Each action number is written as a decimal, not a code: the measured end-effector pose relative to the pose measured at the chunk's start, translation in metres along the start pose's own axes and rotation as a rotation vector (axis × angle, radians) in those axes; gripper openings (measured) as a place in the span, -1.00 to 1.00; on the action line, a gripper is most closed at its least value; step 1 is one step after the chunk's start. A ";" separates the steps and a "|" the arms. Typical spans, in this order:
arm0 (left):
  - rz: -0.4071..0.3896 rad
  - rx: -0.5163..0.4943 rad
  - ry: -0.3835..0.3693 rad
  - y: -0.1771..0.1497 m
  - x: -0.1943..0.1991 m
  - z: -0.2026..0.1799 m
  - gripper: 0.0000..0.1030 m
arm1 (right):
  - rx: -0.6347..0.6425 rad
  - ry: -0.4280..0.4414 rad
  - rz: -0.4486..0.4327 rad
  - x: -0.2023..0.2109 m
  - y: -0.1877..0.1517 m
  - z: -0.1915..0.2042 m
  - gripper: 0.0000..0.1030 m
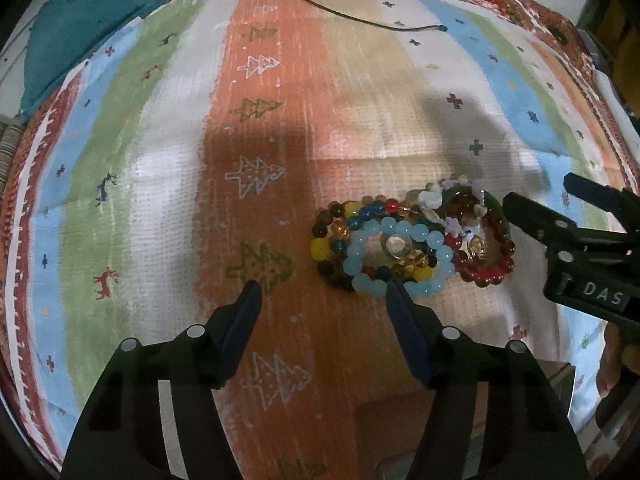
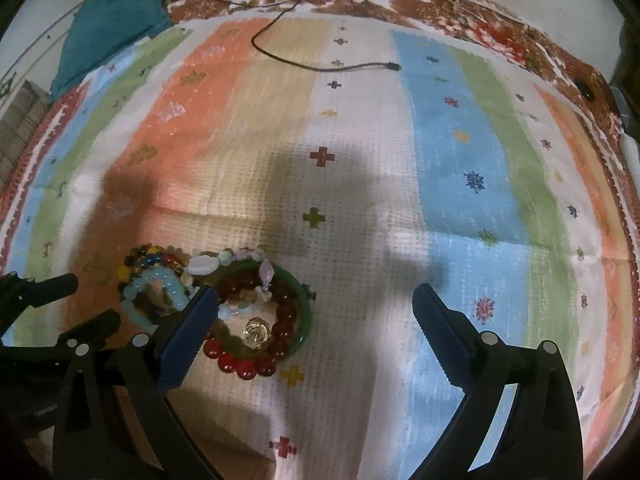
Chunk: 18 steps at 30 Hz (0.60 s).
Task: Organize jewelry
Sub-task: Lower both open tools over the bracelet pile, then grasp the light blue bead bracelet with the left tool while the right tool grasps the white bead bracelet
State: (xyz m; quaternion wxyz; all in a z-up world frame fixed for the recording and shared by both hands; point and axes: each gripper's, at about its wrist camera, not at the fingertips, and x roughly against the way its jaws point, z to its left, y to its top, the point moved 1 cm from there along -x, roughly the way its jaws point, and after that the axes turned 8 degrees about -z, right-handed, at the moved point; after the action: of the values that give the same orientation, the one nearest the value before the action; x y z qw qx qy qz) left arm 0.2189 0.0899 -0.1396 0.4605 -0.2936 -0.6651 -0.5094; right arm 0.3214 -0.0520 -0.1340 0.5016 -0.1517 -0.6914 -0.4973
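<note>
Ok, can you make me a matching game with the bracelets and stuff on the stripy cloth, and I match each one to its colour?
Things:
1. smooth bangle
2. round-bead bracelet
3. cable
4. folded cloth

Colours:
A. black
B. teal
C. dark green
D. pale blue

Pairs: 1-C, 2-D, 3-A, 4-B

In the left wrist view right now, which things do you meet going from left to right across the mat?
Teal cloth → left gripper → light blue bead bracelet → red bead bracelet → right gripper.
</note>
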 end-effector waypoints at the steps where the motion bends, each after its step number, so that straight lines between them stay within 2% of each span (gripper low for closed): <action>1: 0.000 0.003 -0.005 0.001 -0.001 0.000 0.22 | -0.010 0.011 0.003 -0.003 0.001 0.000 0.91; 3: 0.000 0.012 -0.014 0.003 -0.003 0.002 0.21 | -0.053 0.044 0.020 -0.010 0.002 -0.004 0.91; 6: 0.003 0.018 -0.022 0.005 -0.006 0.001 0.15 | -0.016 0.011 0.013 -0.013 0.004 0.001 0.91; 9: 0.009 0.017 -0.021 0.007 -0.011 0.000 0.07 | -0.003 0.010 0.023 -0.020 0.006 0.004 0.64; 13: 0.017 0.013 -0.021 0.009 -0.017 -0.002 0.00 | 0.007 0.008 0.031 -0.026 0.007 0.005 0.51; 18: 0.031 0.006 -0.031 0.010 -0.023 -0.004 -0.32 | 0.029 0.033 0.047 -0.031 0.006 0.010 0.20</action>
State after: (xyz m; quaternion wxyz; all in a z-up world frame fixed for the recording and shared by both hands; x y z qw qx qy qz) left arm 0.2381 0.0909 -0.1563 0.4587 -0.3102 -0.6692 -0.4954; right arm 0.3344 -0.0323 -0.1576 0.5267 -0.1524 -0.6865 -0.4776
